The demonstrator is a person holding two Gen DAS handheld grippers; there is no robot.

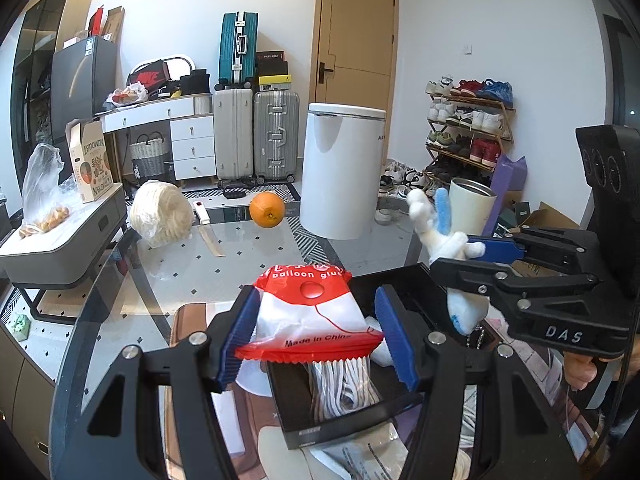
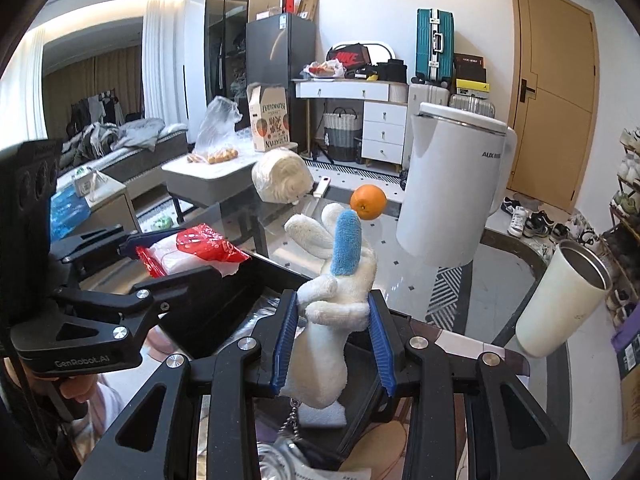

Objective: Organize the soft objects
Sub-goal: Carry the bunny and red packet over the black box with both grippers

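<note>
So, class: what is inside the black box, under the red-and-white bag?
In the black box, a bundle of white cords lies beneath the red-and-white bag held by the left gripper. The bag and grippers cover the rest of the interior.

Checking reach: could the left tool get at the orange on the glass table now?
Probably not as is: the left tool is occupied with a red-and-white balloon glue packet, though the round orange sits unobstructed ahead.
</note>
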